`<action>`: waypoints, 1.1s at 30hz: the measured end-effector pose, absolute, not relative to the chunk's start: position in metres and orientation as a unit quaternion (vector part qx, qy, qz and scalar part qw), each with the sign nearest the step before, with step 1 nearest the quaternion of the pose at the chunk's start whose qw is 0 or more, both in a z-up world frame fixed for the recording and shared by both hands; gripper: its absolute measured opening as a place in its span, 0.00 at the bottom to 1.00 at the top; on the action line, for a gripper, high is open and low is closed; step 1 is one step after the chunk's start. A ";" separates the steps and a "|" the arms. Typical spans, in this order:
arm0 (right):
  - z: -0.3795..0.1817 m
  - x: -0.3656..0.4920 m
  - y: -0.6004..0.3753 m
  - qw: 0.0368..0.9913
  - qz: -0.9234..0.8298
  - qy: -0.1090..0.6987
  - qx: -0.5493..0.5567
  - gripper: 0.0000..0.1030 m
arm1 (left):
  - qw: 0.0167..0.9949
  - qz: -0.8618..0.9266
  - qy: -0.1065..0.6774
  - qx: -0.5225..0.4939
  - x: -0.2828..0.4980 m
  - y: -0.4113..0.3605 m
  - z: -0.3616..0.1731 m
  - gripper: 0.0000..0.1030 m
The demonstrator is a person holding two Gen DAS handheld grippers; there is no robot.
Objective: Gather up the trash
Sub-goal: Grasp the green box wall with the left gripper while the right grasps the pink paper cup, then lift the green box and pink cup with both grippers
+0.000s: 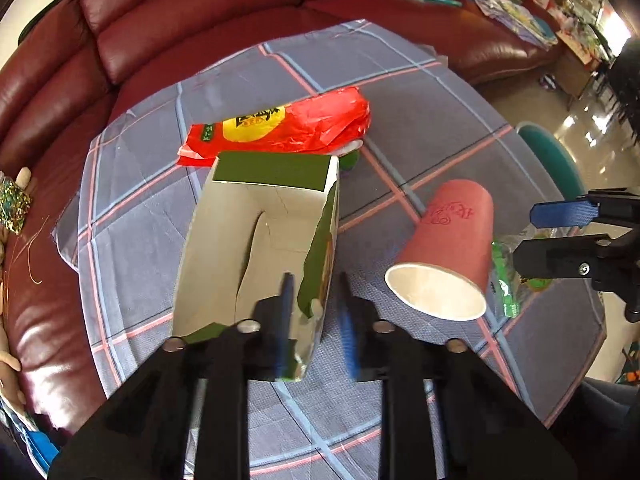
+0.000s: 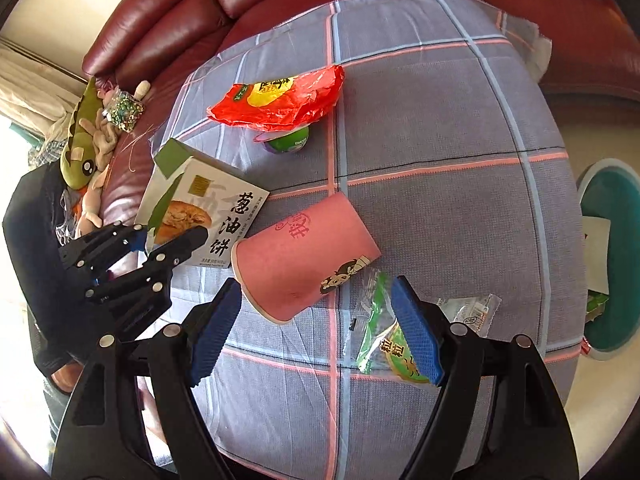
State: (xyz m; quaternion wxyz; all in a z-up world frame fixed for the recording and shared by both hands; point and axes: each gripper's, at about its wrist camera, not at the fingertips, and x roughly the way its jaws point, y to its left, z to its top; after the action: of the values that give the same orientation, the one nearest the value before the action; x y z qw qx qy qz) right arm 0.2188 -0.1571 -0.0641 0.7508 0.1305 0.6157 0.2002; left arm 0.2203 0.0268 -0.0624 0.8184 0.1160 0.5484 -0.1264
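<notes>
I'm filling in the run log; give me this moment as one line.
left gripper: closing on wall of open food box | right gripper: open, near tipped pink cup | red bag, green wrapper: on table

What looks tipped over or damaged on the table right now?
The pink paper cup lies on its side, mouth toward the grippers. The food box gripped by the left gripper is torn open along one edge.

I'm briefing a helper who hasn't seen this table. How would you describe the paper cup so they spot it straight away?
Start at the table under the grey-blue checked cloth in front of the red leather sofa. Near its middle, right of the opened food box and beside a green clear wrapper, lies the pink paper cup. It is the only cup, tipped on its side, with a cartoon figure printed near its base.
</notes>
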 end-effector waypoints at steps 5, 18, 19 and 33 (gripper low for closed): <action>-0.079 0.227 -0.142 0.720 0.207 0.644 0.154 0.71 | 0.827 -0.123 0.546 0.043 0.216 0.053 -0.063 0.02; -0.107 0.268 -0.098 0.698 0.177 0.666 0.192 0.77 | 0.826 -0.116 0.550 -0.049 0.193 0.100 -0.074 0.06; -0.107 0.271 -0.095 0.701 0.176 0.665 0.189 0.77 | 0.827 -0.116 0.547 -0.057 0.192 0.103 -0.074 0.04; -0.079 0.268 -0.108 0.731 0.204 0.622 0.193 0.65 | 0.843 -0.106 0.517 -0.103 0.184 0.111 -0.052 0.01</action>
State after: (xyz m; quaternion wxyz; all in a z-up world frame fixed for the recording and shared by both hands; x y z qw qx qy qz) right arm 0.2683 -0.1078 -0.0786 0.7313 0.1928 0.6216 0.2041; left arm 0.1842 0.1110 -0.0523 0.8430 -0.1025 0.5173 -0.1057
